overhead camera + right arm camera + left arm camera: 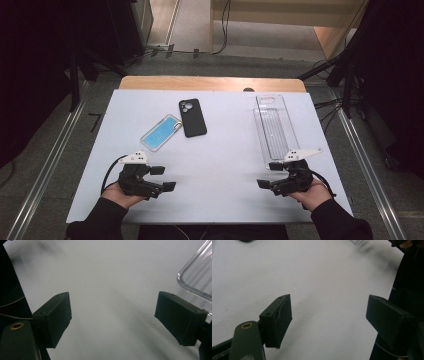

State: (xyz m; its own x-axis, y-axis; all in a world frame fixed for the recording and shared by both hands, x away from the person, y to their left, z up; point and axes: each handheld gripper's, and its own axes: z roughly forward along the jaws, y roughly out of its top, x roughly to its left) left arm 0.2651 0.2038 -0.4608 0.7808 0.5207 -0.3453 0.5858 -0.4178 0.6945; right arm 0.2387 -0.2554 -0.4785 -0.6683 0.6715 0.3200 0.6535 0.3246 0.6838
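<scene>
Two grippers wait low on the white counter [215, 165], fingers apart and empty: left gripper [162, 178] at seven o'clock, right gripper [270, 175] at five. Blue phone case [160, 132] and black phone [192, 117] lie touching near eleven, clear tray [274, 125] at two. Likely nothing is started; next, a reach toward the case.

I see the desk [220, 165] topped with a smooth, matt white sheet, with a strip of pale wood [210, 83] along its far edge. The tray [274, 125] is clear, glossy plastic with ribs running along its base. The black case [192, 117] looks matt and rubbery; the blue case [161, 132] has a glossy, see-through rim. My left claw [163, 178] and right claw [269, 175] are matt black plastic, with a brass-coloured rivet [246, 325] on one arm.
</scene>
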